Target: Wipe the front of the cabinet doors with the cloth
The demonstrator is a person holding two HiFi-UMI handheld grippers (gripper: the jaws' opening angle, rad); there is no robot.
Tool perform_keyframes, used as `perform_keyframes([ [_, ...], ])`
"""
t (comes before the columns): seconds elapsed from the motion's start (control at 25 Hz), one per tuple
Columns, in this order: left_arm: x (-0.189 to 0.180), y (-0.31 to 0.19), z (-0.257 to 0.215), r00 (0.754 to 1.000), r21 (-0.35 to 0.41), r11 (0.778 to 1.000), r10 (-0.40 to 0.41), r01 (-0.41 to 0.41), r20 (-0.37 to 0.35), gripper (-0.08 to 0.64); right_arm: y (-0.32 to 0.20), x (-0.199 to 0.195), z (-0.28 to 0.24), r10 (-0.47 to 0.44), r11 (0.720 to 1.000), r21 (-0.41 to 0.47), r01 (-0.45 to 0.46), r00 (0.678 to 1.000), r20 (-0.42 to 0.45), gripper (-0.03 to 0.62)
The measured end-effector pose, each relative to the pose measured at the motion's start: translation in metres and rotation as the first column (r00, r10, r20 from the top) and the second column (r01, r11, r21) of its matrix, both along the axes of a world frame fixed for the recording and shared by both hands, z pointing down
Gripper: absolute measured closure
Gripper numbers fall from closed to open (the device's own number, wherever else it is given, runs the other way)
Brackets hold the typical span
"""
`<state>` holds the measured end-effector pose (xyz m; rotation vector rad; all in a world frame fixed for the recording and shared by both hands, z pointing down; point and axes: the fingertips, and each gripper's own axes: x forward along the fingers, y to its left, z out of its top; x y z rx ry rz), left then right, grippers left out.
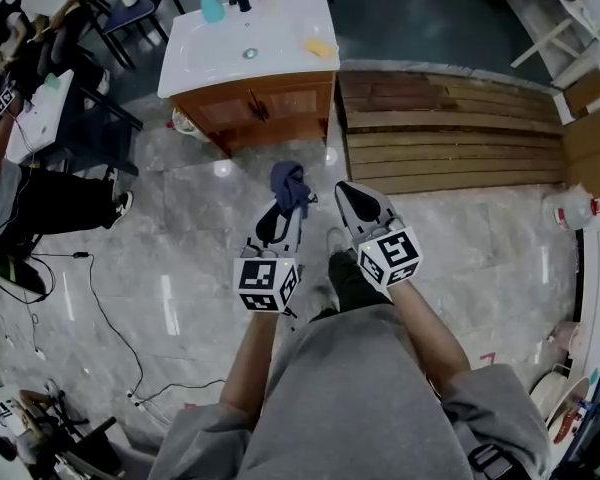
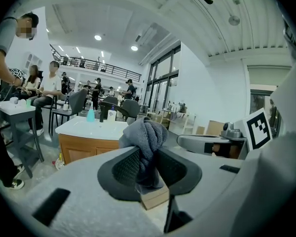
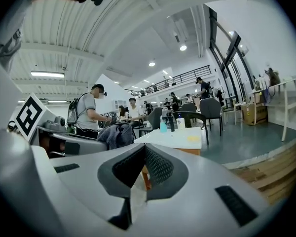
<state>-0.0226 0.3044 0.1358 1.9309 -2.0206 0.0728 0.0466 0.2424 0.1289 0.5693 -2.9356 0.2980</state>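
Though vague from head view, cloth point(image 2: 145, 132) tight between jaws of left tool point(image 2: 147, 154).

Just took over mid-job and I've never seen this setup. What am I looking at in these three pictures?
No robot arm: a person holds a two-jaw gripper in each hand. The head view looks down from the person's head; the other two ride on the grippers, looking along their jaws. The left gripper is shut on a blue cloth. The right gripper is shut, empty. Ahead stands the cabinet, a bottle and sponge on its white top. The cloth is not touching it.
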Motion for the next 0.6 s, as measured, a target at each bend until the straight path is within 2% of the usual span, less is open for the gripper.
perform_keyframes([
  [0.6, -0.032, -0.108, 0.018, 0.997, -0.07, 0.996, -0.065, 0.063, -0.031, 0.465, -0.119, -0.038, 0.017, -0.046, 0.996, -0.075, 0.046, 0.999, 0.013, 0.581],
])
